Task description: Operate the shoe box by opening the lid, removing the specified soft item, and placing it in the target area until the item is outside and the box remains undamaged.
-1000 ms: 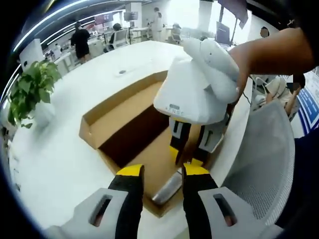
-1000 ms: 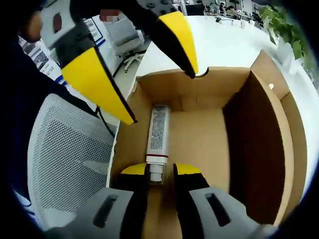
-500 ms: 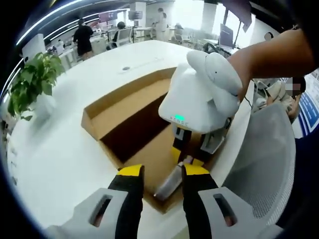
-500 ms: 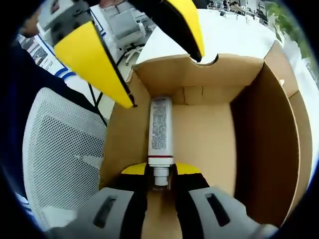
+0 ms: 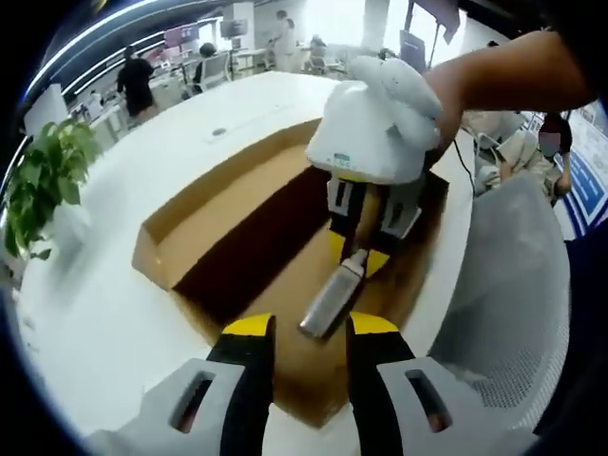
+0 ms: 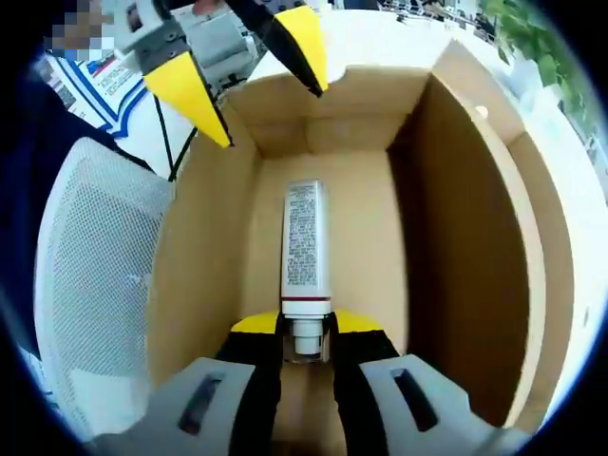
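Note:
The open cardboard shoe box [image 5: 228, 204] lies on a white table, its lid folded out to the left. My right gripper [image 5: 359, 256] reaches down into it and is shut on the cap of a silver tube [image 5: 332, 296], which hangs slanted above the box floor. In the right gripper view, the tube [image 6: 306, 242] runs straight ahead from my right gripper [image 6: 306, 328] over the box's floor and walls [image 6: 456, 209]. My left gripper [image 5: 312, 328] stands open above the box's near end, holding nothing. Its yellow tips point in from the far rim in the right gripper view, left gripper [image 6: 274, 119].
A grey mesh chair [image 5: 513, 313] stands close against the box's right side, chair [image 6: 90, 275]. A potted plant [image 5: 43, 180] sits on the white table [image 5: 104, 313] to the left. A person's arm [image 5: 513, 71] holds the right gripper. People stand far behind.
My right gripper has risen with the tube, so the box floor now lies farther below. My left gripper has drawn away from the right one and stays open.

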A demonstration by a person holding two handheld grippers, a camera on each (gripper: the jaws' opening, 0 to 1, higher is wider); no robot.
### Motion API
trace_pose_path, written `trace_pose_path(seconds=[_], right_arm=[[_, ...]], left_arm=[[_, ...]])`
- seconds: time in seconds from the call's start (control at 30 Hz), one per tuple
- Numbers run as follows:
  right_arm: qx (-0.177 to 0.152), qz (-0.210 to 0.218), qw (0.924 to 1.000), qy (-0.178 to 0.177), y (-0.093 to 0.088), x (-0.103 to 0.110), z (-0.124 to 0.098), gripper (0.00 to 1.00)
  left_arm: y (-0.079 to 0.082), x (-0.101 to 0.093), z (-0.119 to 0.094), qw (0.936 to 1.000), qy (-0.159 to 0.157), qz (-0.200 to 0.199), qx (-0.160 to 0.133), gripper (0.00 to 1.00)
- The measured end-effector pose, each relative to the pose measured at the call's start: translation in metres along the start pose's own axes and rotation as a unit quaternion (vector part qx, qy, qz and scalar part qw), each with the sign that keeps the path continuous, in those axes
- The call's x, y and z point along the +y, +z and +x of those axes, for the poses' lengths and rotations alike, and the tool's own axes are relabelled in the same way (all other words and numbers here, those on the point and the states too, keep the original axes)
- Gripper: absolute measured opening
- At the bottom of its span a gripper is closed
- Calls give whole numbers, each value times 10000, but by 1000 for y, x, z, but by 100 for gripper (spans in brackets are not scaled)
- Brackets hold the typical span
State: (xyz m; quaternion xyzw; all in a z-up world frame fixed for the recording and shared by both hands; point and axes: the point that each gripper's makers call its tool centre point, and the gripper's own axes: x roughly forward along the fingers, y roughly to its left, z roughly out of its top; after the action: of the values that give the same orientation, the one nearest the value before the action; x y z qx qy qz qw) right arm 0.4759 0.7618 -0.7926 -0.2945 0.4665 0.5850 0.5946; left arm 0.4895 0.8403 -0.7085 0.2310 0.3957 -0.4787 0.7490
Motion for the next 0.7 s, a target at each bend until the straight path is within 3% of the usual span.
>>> trace_pose_path(seconds=[0.13, 0.27, 0.37, 0.53, 0.57, 0.7], right_arm=[[14, 71, 10000, -11, -7, -4, -5, 18], [-56, 54, 10000, -15, -9, -8, -9, 19], [-233, 151, 9996, -59, -6, -10, -14, 26], [-325, 234, 9990, -176, -12, -14, -25, 24], [-360, 254, 9988, -226, -14, -15, -29, 23], [-590, 432, 9969, -282, -16, -11, -39, 22]], left_arm=[[13, -3, 13, 9986, -112, 504, 70, 28], [22, -10, 26, 9969, -309, 703, 147, 28], [28, -16, 35, 9949, -479, 879, 160, 29], [34, -21, 56, 9902, -652, 1203, 281, 30], [33, -25, 61, 9885, -807, 1240, 326, 29], [22, -27, 80, 9785, -925, 1730, 628, 30]])
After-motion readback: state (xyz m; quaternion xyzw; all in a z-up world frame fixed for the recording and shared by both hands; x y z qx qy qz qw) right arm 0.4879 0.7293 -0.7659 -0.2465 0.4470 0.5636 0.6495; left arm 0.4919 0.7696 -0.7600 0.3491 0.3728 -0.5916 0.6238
